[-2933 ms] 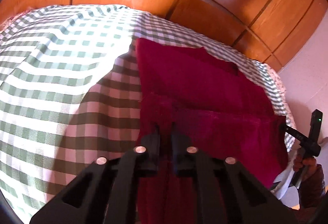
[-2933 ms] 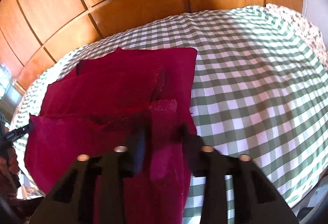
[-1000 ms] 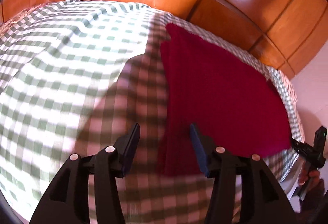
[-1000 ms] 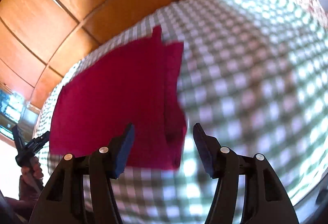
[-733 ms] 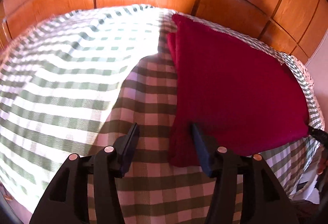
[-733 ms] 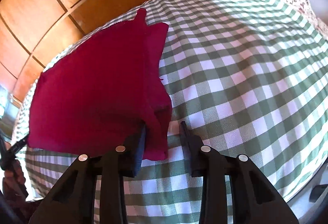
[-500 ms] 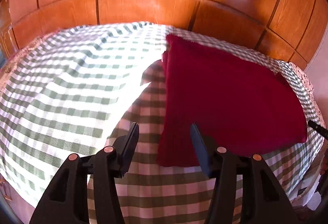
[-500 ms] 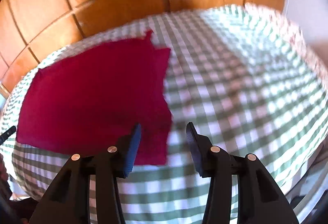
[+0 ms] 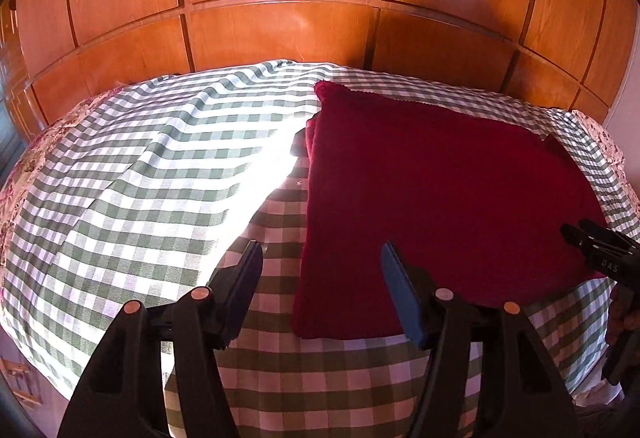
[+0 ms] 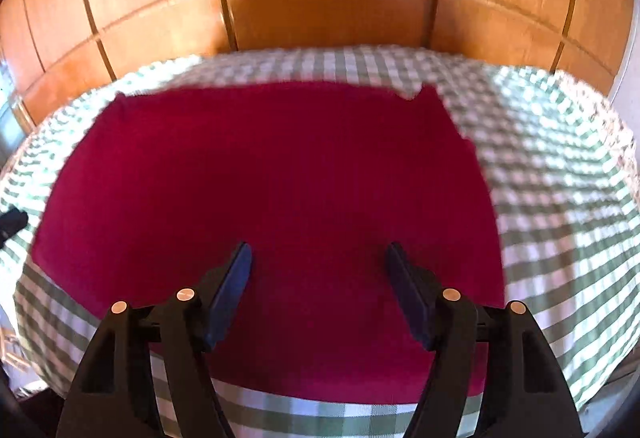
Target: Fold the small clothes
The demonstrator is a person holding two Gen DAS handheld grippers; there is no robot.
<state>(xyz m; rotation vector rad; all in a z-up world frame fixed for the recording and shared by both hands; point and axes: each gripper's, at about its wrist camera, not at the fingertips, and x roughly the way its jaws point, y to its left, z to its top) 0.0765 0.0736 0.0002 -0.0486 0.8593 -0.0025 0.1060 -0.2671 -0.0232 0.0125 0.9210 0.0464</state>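
Note:
A dark red garment (image 9: 440, 197) lies folded flat on the green-and-white checked cloth (image 9: 160, 177). My left gripper (image 9: 320, 258) hovers over the garment's near left corner, jaws opening, with nothing between the pads. In the right wrist view the red garment (image 10: 272, 177) fills the middle. My right gripper (image 10: 318, 258) hangs above its near edge, jaws opening and holding nothing. The right gripper's black tip (image 9: 600, 250) shows at the left wrist view's right edge, and a bit of the left gripper (image 10: 12, 222) at the right wrist view's left edge.
The checked cloth (image 10: 560, 177) covers a rounded table that drops off at its near and side edges. Orange wooden panelling (image 9: 280, 17) stands right behind the table. A person's hand (image 9: 624, 318) holds the right gripper at the far right.
Both grippers let go of the red garment, which now lies folded. The jaws of both have spread wider. The right gripper has swung left from the garment's right corner to over its middle.

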